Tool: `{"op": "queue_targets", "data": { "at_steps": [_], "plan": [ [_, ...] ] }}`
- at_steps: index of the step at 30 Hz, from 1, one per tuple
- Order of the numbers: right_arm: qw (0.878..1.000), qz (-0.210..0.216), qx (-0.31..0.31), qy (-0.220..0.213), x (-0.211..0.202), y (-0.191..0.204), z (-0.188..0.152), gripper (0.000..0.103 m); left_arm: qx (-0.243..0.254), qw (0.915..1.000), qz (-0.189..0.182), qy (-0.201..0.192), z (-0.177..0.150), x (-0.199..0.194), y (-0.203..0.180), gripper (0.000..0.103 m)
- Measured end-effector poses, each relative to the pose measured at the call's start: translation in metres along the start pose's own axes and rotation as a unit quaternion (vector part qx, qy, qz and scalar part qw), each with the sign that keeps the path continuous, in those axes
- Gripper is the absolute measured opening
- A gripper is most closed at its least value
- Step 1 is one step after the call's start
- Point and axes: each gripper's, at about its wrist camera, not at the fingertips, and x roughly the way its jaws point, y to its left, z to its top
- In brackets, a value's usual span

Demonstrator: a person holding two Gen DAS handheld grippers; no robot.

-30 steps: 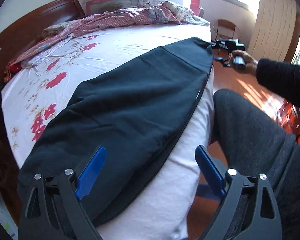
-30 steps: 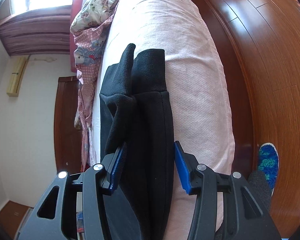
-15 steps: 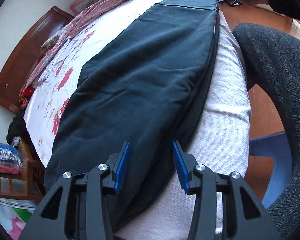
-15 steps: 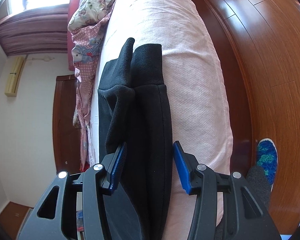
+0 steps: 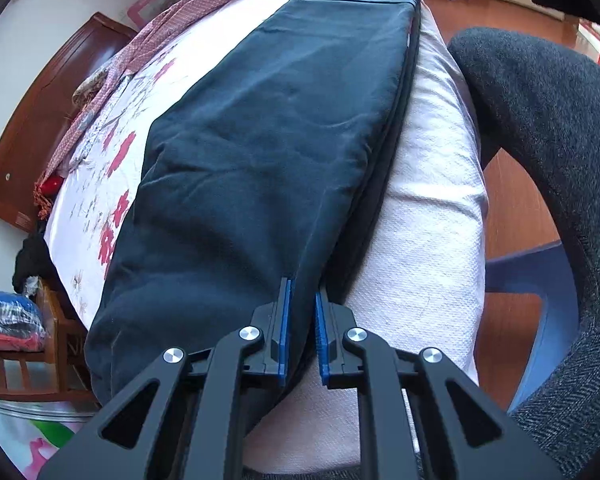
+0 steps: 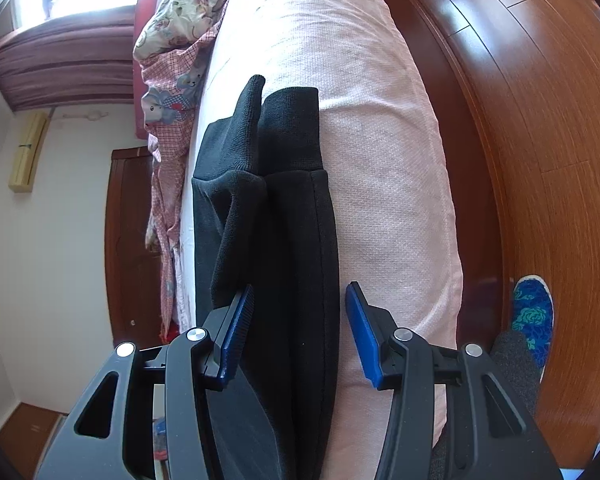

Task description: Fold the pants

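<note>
At the bottom centre of the left wrist view, the left gripper (image 5: pixel 301 304) has its blue-padded fingers pinched onto the near edge of the long dark pants (image 5: pixel 268 128), which stretch toward the top of the frame along the edge of the bed with a white, red-flowered sheet (image 5: pixel 112 148). In the right wrist view the right gripper (image 6: pixel 298 320) stands spread wide (pads apart on either side of the cloth), straddling the pants (image 6: pixel 284 240) below their ribbed cuffs (image 6: pixel 288 128) at centre frame. A pink textured bedcover (image 6: pixel 380 160) lies beside them, and the brown wooden floor (image 6: pixel 540 120) fills the right.

Bare bed sheet (image 5: pixel 428 248) beside pants (image 5: pixel 260 160); seated person's leg (image 5: pixel 540 128) crowds that side.
</note>
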Motion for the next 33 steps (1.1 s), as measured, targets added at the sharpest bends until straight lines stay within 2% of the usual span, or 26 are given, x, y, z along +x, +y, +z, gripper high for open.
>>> {"op": "queue_targets", "data": {
  "at_steps": [2, 4, 5, 6, 7, 9, 11, 14, 15, 16, 18, 20, 22, 24, 25, 30, 31, 32, 33],
  "plan": [
    [1.0, 0.006, 0.007, 0.0, 0.0, -0.002, 0.001, 0.047, 0.002, 0.9999, 0.012, 0.003, -0.001, -0.001, -0.002, 0.014],
    [0.999, 0.027, 0.029, -0.001, -0.002, -0.007, 0.003, 0.047, -0.026, 0.9996, 0.007, 0.011, -0.002, -0.006, 0.005, 0.031],
    [0.999, 0.036, 0.041, -0.001, -0.002, -0.01, 0.004, 0.047, -0.037, 0.9989, 0.026, 0.012, -0.002, -0.012, 0.009, 0.067],
    [0.998, 0.044, 0.052, -0.001, -0.003, -0.013, 0.005, 0.047, -0.044, 0.9975, 0.056, 0.003, -0.002, -0.021, 0.012, 0.094],
    [0.997, 0.051, 0.06, -0.004, -0.004, -0.015, 0.007, 0.047, -0.05, 0.9955, 0.079, -0.015, -0.002, -0.032, 0.015, 0.095],
    [0.995, 0.06, 0.073, -0.011, -0.006, -0.019, 0.009, 0.047, -0.077, 0.9925, 0.09, -0.03, 0.004, -0.049, 0.027, 0.095],
    [0.993, 0.078, 0.088, -0.011, -0.006, -0.022, 0.011, 0.047, -0.132, 0.9862, 0.091, -0.04, 0.013, -0.06, 0.042, 0.096],
    [0.992, 0.084, 0.093, -0.007, -0.006, -0.026, 0.011, 0.049, -0.217, 0.9727, 0.048, -0.066, 0.03, -0.07, 0.066, 0.096],
    [0.993, 0.069, 0.095, -0.006, -0.009, -0.029, 0.011, 0.06, -0.242, 0.9667, 0.036, -0.076, 0.036, -0.072, 0.071, 0.096],
    [0.993, 0.06, 0.102, -0.013, -0.013, -0.033, 0.01, 0.074, -0.26, 0.9619, 0.023, -0.083, 0.04, -0.072, 0.075, 0.096],
    [0.988, 0.093, 0.119, -0.02, -0.02, -0.045, 0.01, 0.074, -0.292, 0.9515, -0.002, -0.097, 0.046, -0.072, 0.08, 0.096],
    [0.988, 0.101, 0.115, -0.033, -0.026, -0.048, 0.012, 0.074, -0.31, 0.9449, -0.024, -0.101, 0.051, -0.069, 0.079, 0.096],
    [0.991, 0.099, 0.084, -0.039, -0.028, -0.038, 0.017, 0.074, -0.312, 0.9435, -0.045, -0.102, 0.058, -0.061, 0.076, 0.096],
    [0.993, 0.097, 0.048, -0.047, -0.026, -0.026, 0.021, 0.074, -0.305, 0.9459, -0.055, -0.096, 0.064, -0.054, 0.071, 0.096],
    [0.995, 0.081, 0.031, -0.048, -0.023, -0.019, 0.024, 0.074, -0.302, 0.9468, -0.062, -0.093, 0.065, -0.052, 0.067, 0.096],
    [0.998, 0.057, -0.001, -0.037, -0.002, -0.005, 0.027, 0.074, -0.303, 0.9472, -0.063, -0.082, 0.066, -0.051, 0.062, 0.096],
    [0.998, 0.059, -0.007, -0.034, 0.001, -0.004, 0.026, 0.065, -0.307, 0.9464, -0.061, -0.08, 0.065, -0.052, 0.063, 0.096],
    [0.998, 0.047, -0.018, -0.035, 0.003, 0.0, 0.026, 0.047, -0.313, 0.9446, -0.062, -0.078, 0.063, -0.051, 0.066, 0.096],
    [0.999, 0.028, -0.029, -0.035, 0.004, 0.002, 0.025, 0.043, -0.319, 0.9427, -0.061, -0.077, 0.06, -0.051, 0.069, 0.096]
  ]
}}
